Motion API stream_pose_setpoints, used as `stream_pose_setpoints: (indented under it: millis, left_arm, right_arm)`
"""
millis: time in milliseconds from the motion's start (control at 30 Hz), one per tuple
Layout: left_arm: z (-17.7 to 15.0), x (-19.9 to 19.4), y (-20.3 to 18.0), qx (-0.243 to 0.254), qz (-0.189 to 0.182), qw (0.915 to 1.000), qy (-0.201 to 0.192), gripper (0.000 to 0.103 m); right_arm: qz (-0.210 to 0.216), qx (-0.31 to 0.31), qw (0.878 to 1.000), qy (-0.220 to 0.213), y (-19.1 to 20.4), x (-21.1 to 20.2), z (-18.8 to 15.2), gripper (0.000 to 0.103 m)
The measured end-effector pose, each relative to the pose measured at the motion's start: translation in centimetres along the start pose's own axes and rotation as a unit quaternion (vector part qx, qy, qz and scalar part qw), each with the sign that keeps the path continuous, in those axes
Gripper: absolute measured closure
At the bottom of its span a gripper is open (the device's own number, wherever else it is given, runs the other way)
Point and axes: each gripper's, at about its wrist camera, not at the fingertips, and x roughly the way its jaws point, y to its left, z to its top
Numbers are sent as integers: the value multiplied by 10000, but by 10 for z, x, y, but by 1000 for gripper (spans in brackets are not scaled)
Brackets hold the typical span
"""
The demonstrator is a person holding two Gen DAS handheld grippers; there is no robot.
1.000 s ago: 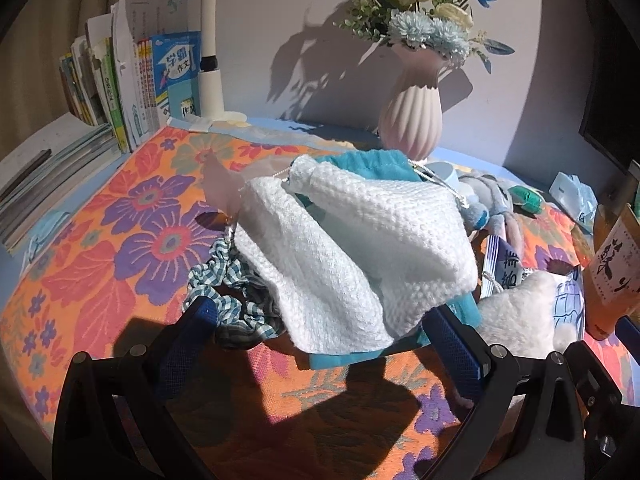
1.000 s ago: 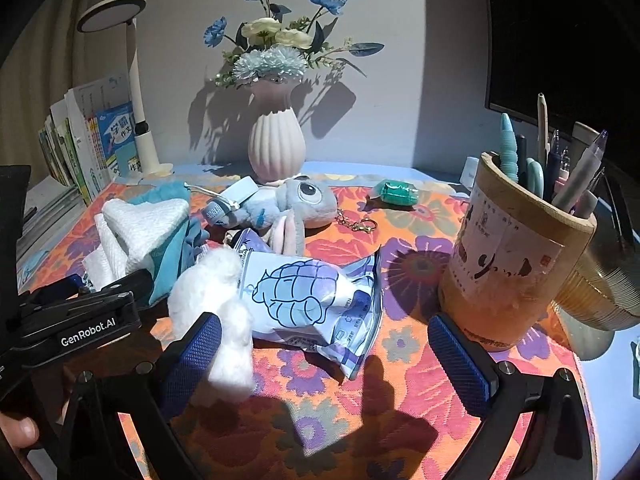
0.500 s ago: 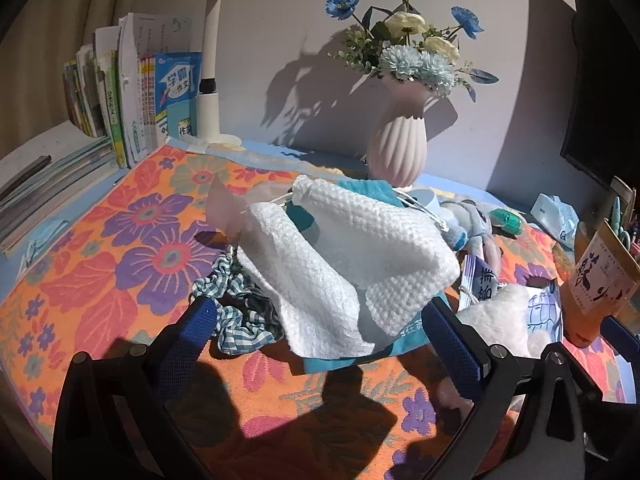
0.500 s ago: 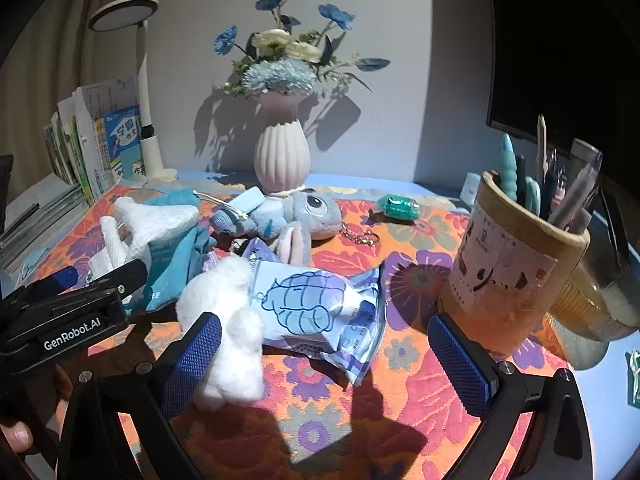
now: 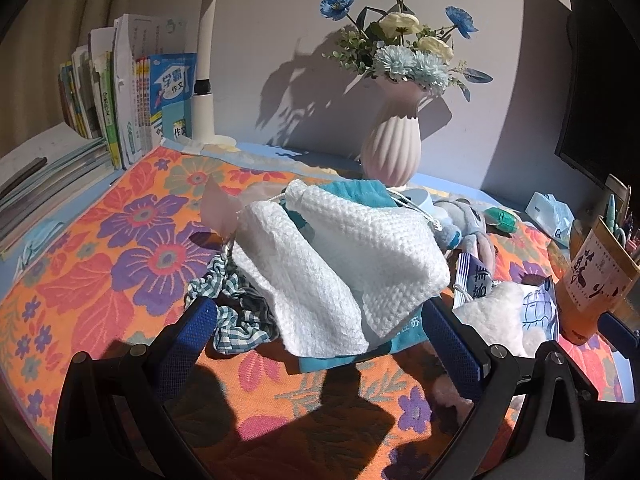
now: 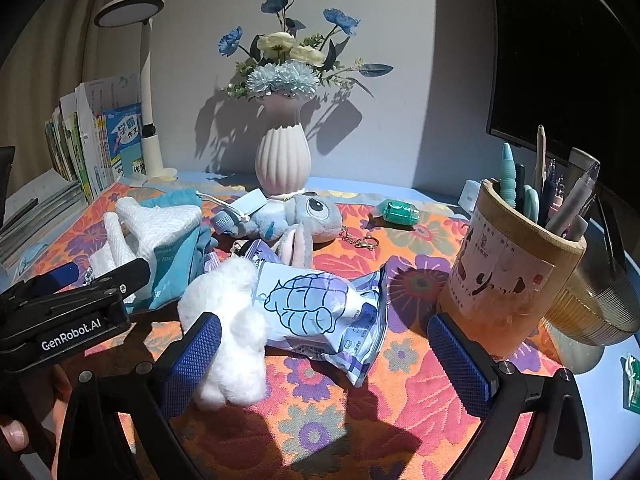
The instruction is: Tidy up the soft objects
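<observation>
Both grippers, left (image 5: 320, 334) and right (image 6: 332, 354), spread empty; white waffle-weave cloth (image 5: 340, 256) heaped on teal towel (image 5: 352, 194), mid-mat; risk: pinching both layers drags the checked fabric (image 5: 228, 312).

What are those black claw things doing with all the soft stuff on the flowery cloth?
A person holds two grippers to tidy soft things. The left gripper is open in front of the white knitted cloth, which lies on a teal towel. The right gripper is open too, near the fluffy white toy and a printed packet. Nothing is grabbed.
</observation>
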Motion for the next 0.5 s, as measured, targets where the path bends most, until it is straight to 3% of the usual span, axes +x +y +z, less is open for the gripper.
stream_pose_setpoints:
  millis: [500]
  left_arm:
    - [0, 4, -3, 131, 96, 9999, 39, 1]
  right_arm:
    - [66, 18, 10000, -6, 0, -2, -1, 0]
